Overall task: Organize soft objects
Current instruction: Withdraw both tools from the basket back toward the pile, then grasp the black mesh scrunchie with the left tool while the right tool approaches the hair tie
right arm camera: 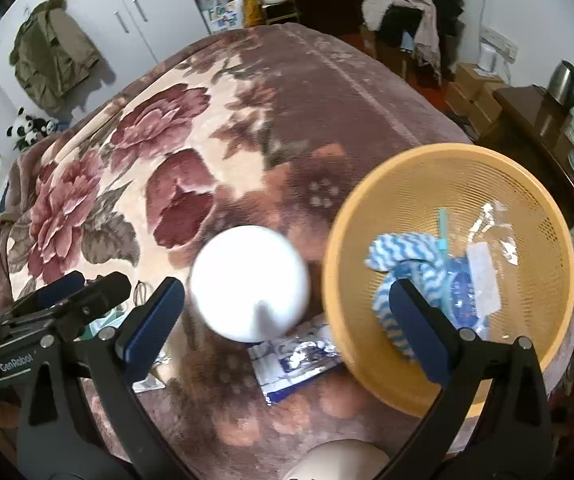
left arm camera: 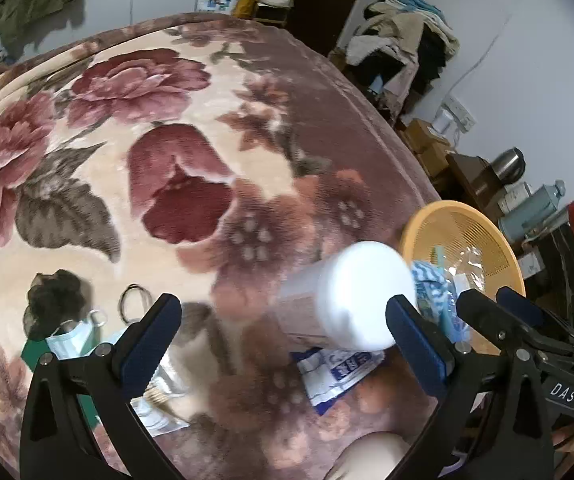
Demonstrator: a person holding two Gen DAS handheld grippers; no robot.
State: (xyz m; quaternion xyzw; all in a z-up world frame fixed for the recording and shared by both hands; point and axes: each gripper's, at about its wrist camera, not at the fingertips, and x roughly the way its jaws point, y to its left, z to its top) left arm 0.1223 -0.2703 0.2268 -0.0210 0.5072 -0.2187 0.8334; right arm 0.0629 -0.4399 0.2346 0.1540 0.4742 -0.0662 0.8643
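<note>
A blurred white-lidded jar [left arm camera: 351,292] rests on the floral blanket [left arm camera: 167,120], just left of the orange mesh basket [left arm camera: 467,232]. My left gripper [left arm camera: 283,328] is open; the jar sits by its right finger, ungripped. In the right wrist view my right gripper [right arm camera: 287,312] is open too, with the jar's lid [right arm camera: 251,280] between its fingers and untouched. The basket [right arm camera: 339,240] holds a blue-and-white chevron cloth [right arm camera: 403,256] and clear packets [right arm camera: 487,276]. A blue-and-white packet [right arm camera: 299,360] lies flat beside the basket. A face mask [left arm camera: 75,336], a black scrunchie [left arm camera: 55,300] and a hair tie [left arm camera: 131,304] lie at the left.
The blanket's far half is bare fabric. Past the bed's right edge stand a dark cabinet [right arm camera: 527,120] with a kettle [right arm camera: 563,80], boxes, and a pile of clothes [right arm camera: 411,4]. A wardrobe with a green jacket [right arm camera: 51,60] stands at the back left.
</note>
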